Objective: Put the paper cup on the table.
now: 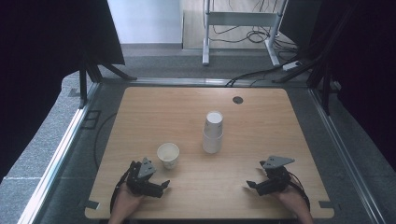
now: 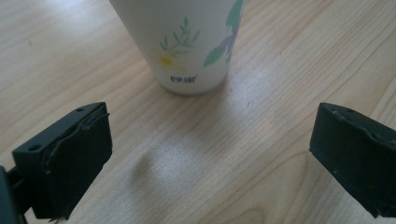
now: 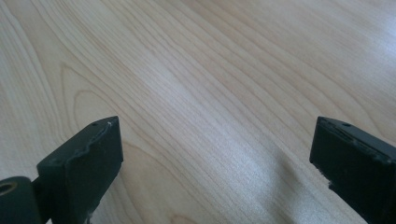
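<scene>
A single white paper cup (image 1: 168, 155) with a flower print stands upright on the wooden table (image 1: 261, 121), left of centre. In the left gripper view that cup (image 2: 187, 42) is just beyond the jaws. My left gripper (image 1: 161, 185) rests near the front edge, just below the cup, open and holding nothing (image 2: 210, 158). A stack of white paper cups (image 1: 213, 132) stands mouth-down at the table's middle. My right gripper (image 1: 250, 185) lies at the front right, open over bare wood (image 3: 215, 163).
A small dark round grommet (image 1: 237, 100) sits in the tabletop near the far edge. Beyond the table are a white desk frame (image 1: 240, 28) and loose cables (image 1: 254, 74) on the grey floor. Dark curtains hang at both sides.
</scene>
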Motion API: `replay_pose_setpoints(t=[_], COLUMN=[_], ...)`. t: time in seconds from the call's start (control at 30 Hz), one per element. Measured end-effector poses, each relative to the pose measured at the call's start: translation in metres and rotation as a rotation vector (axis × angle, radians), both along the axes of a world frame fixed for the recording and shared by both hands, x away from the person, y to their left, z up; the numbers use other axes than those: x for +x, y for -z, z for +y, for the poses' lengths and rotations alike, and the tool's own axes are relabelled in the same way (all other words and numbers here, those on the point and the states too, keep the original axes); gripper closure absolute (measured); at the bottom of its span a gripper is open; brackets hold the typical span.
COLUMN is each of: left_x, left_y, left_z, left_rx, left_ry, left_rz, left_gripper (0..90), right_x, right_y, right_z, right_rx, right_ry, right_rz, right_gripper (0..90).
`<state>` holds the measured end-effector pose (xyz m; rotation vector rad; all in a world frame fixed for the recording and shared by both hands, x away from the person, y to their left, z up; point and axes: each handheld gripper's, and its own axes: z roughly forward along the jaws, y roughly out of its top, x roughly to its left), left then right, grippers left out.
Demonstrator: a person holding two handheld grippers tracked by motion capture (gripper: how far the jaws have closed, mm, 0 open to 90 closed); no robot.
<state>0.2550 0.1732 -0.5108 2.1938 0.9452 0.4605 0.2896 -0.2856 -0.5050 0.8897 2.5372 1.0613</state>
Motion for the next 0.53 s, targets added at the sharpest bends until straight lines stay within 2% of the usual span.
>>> replay_pose_setpoints(t=[0.1,0.27,0.37,0.4,0.53], left_x=[0.001,0.003,0.005,0.007,0.007], left_y=[0.006,0.009,0.009,0.010,0.010], left_z=[-0.002,-0.003,-0.003,-0.001,-0.001], left_rx=[0.025,0.018,0.007,-0.012,-0.012], left_ry=[0.000,-0.004,-0.010,-0.023,-0.027], left_rz=[0.023,0.055,0.078,0.113,0.112], left_gripper=[0.0,0.0,0.0,0.0,0.0], right_x=[0.000,0.001,0.001,0.002,0.001], right_y=[0.003,0.008,0.011,0.012,0.013], right_z=[0.001,0.002,0.001,0.000,0.001], right_rx=[-0.026,-0.048,-0.023,-0.015,-0.017], right_ry=[0.000,-0.004,0.006,0.012,0.014], right_rz=[0.000,0.007,0.019,0.017,0.019], right_gripper=[2.8,2.5,0.5,0.0,0.0])
